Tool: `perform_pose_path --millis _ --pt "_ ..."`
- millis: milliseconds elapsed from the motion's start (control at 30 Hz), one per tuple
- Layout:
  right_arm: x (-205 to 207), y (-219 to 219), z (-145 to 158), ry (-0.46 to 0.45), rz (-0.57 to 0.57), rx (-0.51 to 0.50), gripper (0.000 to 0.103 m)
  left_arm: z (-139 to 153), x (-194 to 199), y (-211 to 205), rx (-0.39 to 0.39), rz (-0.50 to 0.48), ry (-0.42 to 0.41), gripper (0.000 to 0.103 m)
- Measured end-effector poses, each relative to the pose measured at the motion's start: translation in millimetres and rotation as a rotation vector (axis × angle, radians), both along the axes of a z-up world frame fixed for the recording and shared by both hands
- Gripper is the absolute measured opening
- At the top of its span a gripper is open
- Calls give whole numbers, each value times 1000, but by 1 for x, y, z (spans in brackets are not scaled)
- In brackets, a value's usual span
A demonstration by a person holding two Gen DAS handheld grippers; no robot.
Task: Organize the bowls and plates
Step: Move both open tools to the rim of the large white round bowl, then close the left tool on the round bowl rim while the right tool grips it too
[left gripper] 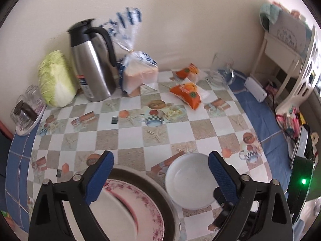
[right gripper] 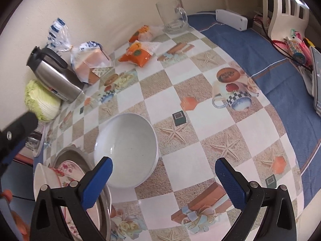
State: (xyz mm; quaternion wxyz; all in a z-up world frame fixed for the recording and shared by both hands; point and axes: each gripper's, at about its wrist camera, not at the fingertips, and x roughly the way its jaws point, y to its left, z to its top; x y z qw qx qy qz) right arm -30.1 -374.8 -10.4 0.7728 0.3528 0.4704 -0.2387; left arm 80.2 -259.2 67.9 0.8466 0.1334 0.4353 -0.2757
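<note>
Both sets of jaws stand wide open with nothing between the pads: your left gripper (left gripper: 160, 172) hovers over the floral plate (left gripper: 128, 210), and your right gripper (right gripper: 163, 176) hangs just in front of the white bowl (right gripper: 126, 150). Note that the floral plate lies inside a metal tray (left gripper: 160, 188), with what looks like a second dish (right gripper: 44, 180) tilted against it in the right view. The white bowl sits on the checked tablecloth (left gripper: 180, 128) just beside the tray rim, and looks like two bowls nested. Expect a thin, sloped bowl wall to slip from the pads if you close off-centre; a pinch on the upper bowl alone may leave the lower one behind. Farther back, keep clear of the steel flask (left gripper: 90, 64), the bread bag (left gripper: 138, 70) and the glass mug (right gripper: 172, 18) by the wall.
</note>
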Motion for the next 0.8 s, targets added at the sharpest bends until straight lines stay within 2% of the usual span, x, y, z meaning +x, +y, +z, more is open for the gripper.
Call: perform_pose_path --millis 67,100,167,233,333,500,567,700,800 --pt "2 0 -4 5 -2 5 99 -8 2 -12 36 -18 22 76" --pt "3 0 -7 11 -1 9 97 -13 3 -17 51 -23 36 75" --pt "4 1 -10 18 0 13 85 -26 8 -26 81 -24 75 70" --pt "6 1 -13 29 6 13 82 -39 11 -31 100 -20 112 64" --pt "8 2 -19 36 10 25 69 -60 14 -39 134 -17 160 61" --pt "12 2 -27 57 8 35 67 -87 21 -42 161 15 220 50" --pt "13 2 -30 58 10 44 57 -98 22 -44 185 19 238 41" --pt "14 2 -34 60 7 63 54 -110 23 -46 193 16 262 33" --pt "14 2 -36 54 0 73 46 -112 24 -46 196 17 260 27"
